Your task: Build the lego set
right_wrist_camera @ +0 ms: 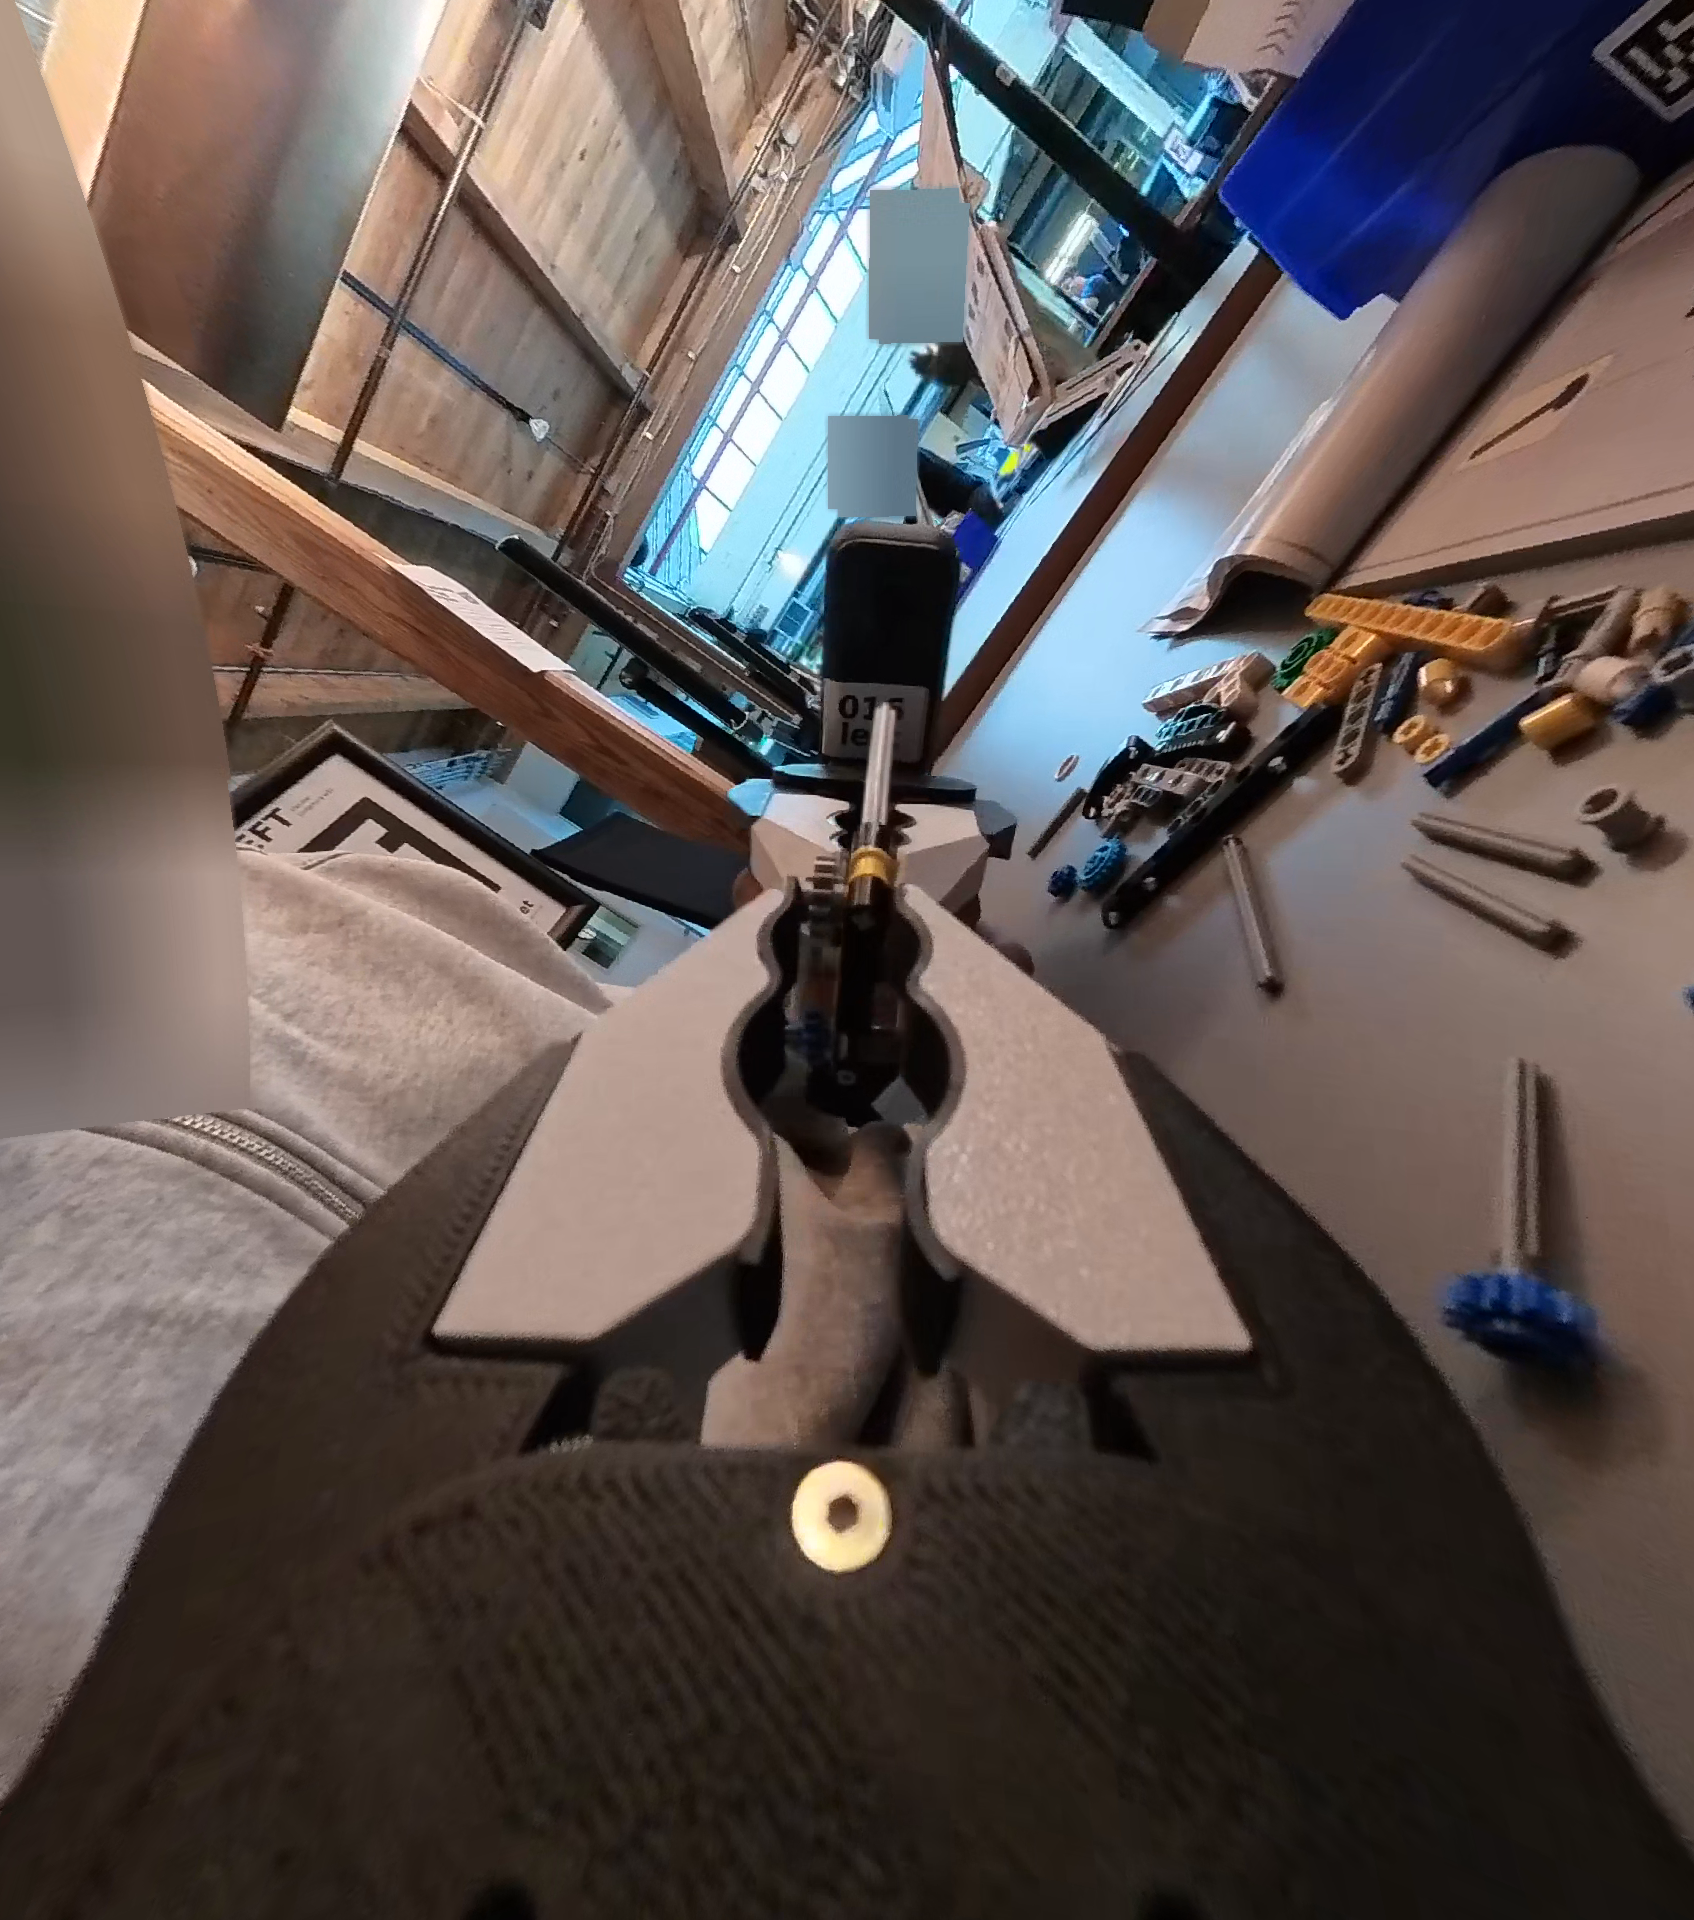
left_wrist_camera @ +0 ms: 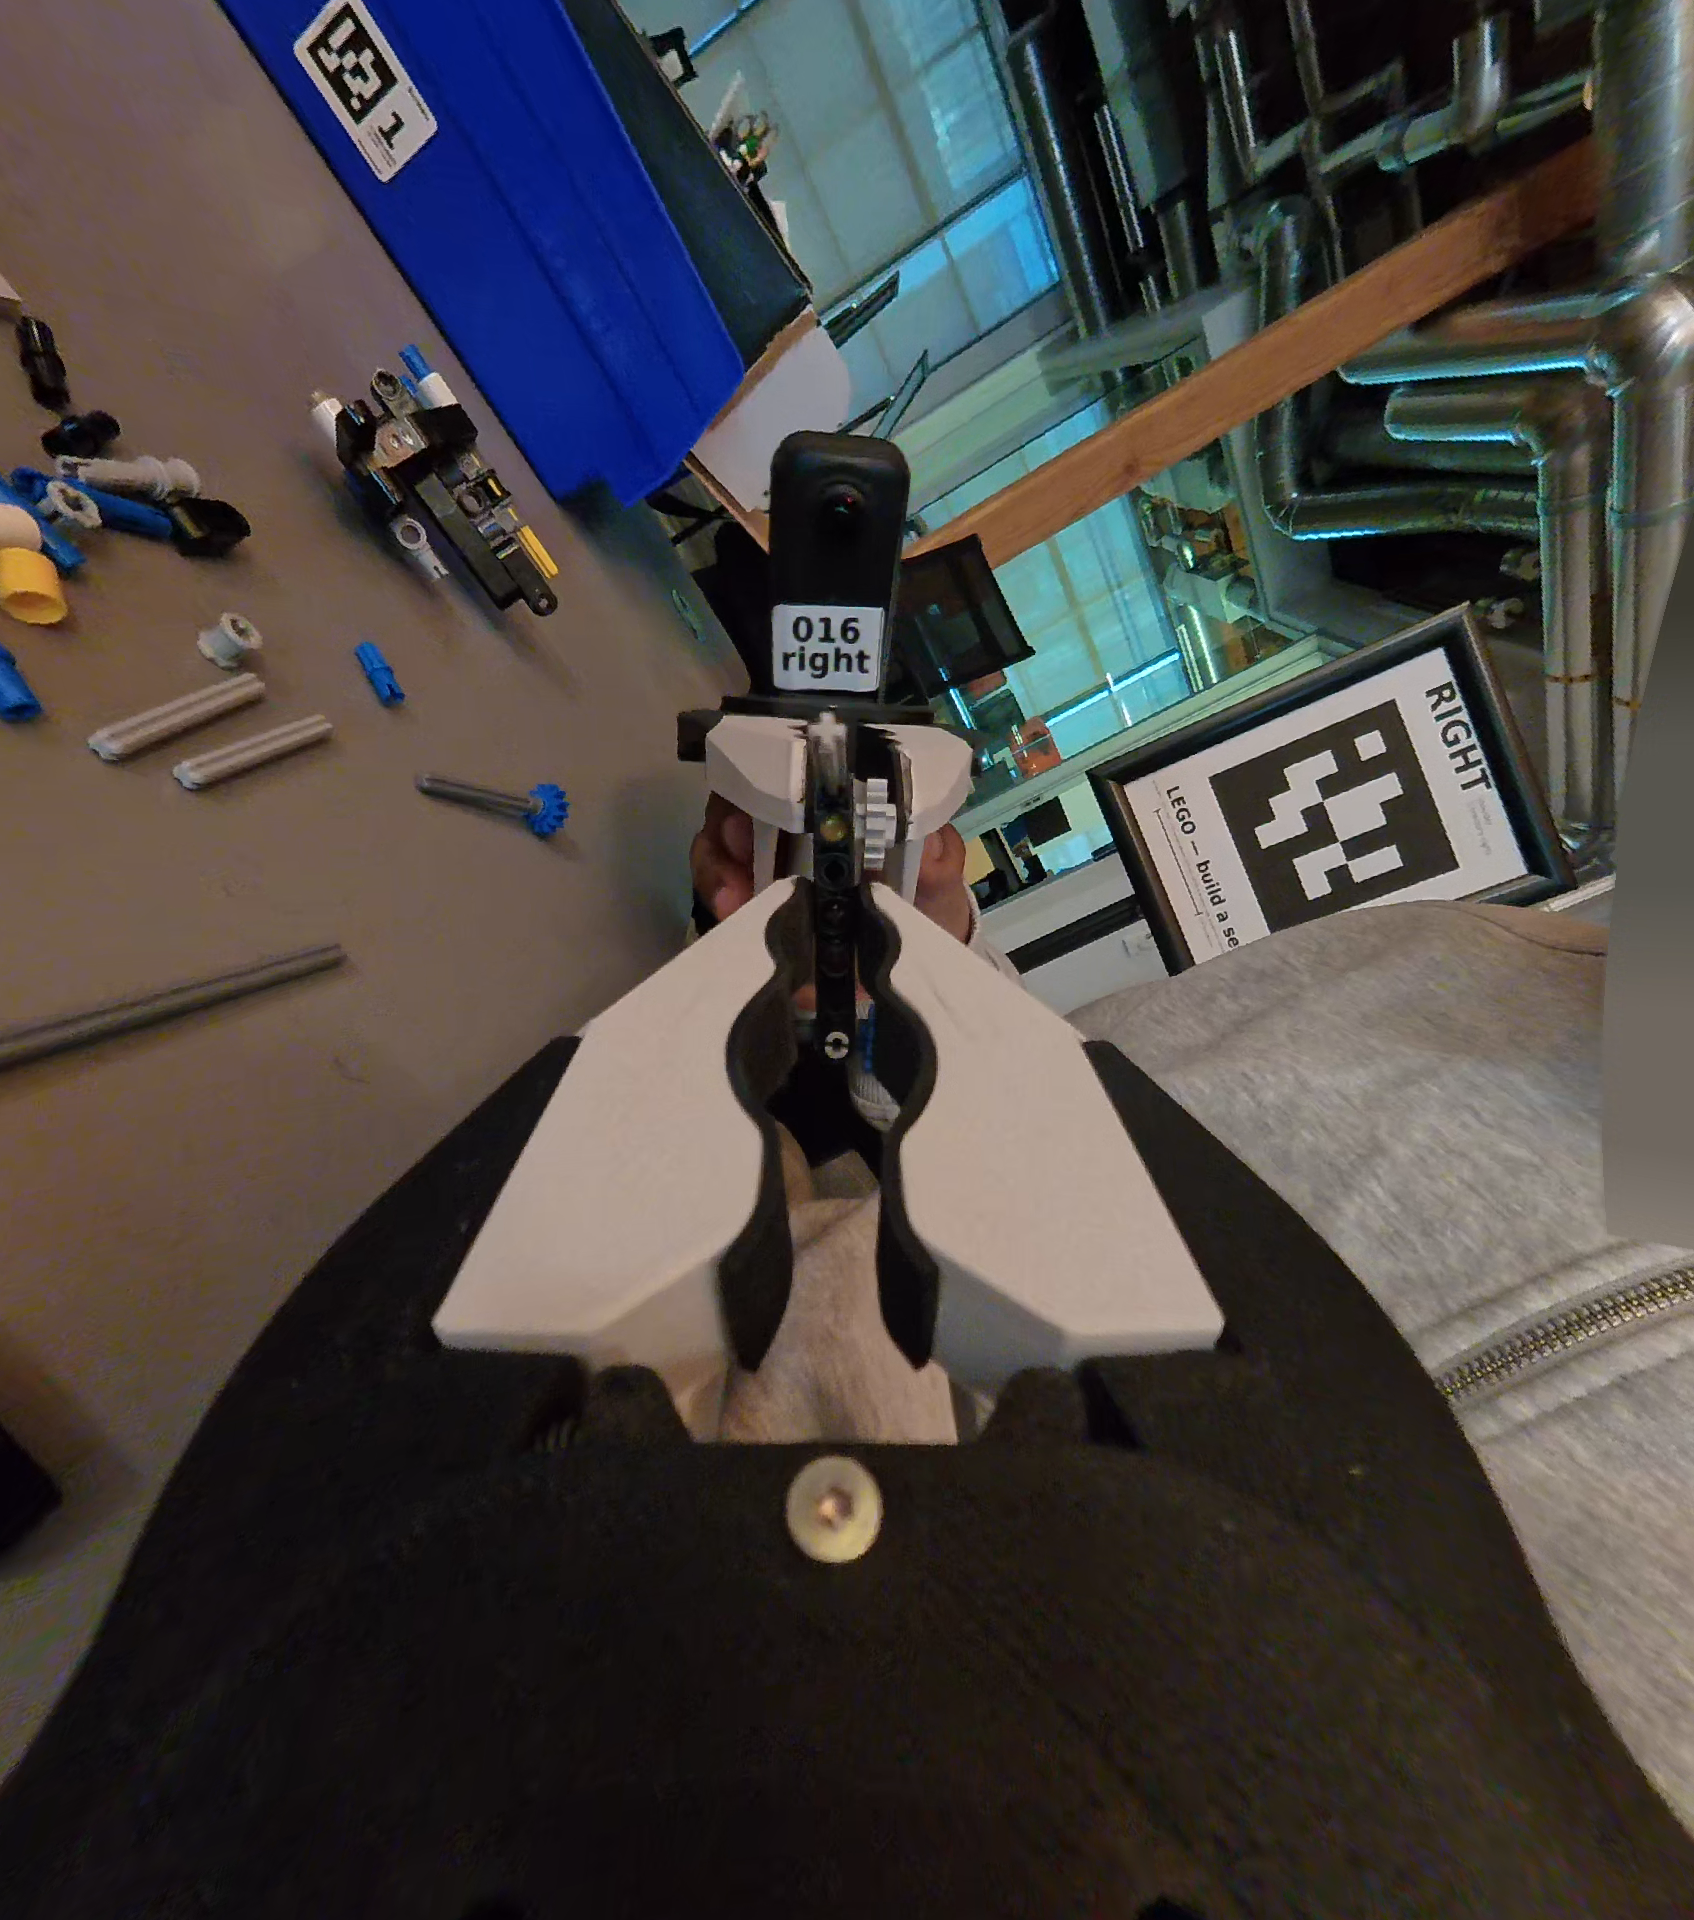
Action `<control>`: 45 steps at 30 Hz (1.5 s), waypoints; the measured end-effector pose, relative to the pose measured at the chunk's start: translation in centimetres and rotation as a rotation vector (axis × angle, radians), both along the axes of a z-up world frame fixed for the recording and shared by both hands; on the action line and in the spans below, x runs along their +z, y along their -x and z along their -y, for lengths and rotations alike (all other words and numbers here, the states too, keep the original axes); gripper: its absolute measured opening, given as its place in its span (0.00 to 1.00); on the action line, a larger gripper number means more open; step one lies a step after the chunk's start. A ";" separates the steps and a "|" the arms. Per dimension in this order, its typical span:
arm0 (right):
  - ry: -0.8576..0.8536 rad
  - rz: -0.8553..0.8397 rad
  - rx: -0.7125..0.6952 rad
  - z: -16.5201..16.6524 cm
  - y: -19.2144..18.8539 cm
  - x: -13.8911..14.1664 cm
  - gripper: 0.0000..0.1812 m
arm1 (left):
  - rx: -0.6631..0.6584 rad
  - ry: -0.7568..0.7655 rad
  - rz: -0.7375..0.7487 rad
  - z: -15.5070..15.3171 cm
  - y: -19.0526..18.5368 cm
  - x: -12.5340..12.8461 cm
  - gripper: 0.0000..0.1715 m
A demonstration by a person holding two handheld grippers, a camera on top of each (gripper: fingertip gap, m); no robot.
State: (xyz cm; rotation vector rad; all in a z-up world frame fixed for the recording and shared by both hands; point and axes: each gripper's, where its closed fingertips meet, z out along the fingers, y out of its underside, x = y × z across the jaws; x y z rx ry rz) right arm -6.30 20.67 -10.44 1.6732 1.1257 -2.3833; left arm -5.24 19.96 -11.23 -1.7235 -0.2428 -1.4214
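Observation:
My left gripper (left_wrist_camera: 827,899) and my right gripper (right_wrist_camera: 848,906) face each other tip to tip above the table. Both are shut on one small lego assembly. In the left wrist view it is a black holed beam (left_wrist_camera: 832,935) with a pale grey gear (left_wrist_camera: 874,821) at its far end, where the right gripper (left_wrist_camera: 827,774) clamps it. In the right wrist view a grey axle (right_wrist_camera: 879,764) with a gold bush (right_wrist_camera: 869,868) sticks out of the assembly toward the left gripper (right_wrist_camera: 869,842). The part between the pads is mostly hidden.
On the grey table lie loose parts: short grey axles (left_wrist_camera: 173,717), a long dark axle (left_wrist_camera: 116,1013), an axle with a blue gear (left_wrist_camera: 500,802), a black sub-assembly (left_wrist_camera: 448,499), yellow beams (right_wrist_camera: 1414,623), a black beam (right_wrist_camera: 1227,821). A blue bin (left_wrist_camera: 531,229) stands behind.

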 end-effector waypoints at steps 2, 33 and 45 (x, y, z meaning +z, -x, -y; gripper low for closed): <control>0.013 0.000 0.004 0.0 0.0 0.0 0.07 | -0.001 -0.002 -0.001 0.0 0.0 0.0 0.03; -0.269 -0.022 -0.257 -3.0 0.0 0.8 0.07 | 0.364 -0.149 -0.543 -1.4 3.5 1.1 0.13; -0.308 0.002 -0.436 -2.1 1.1 1.4 0.07 | 0.500 -0.348 -1.358 -2.8 1.3 1.3 0.21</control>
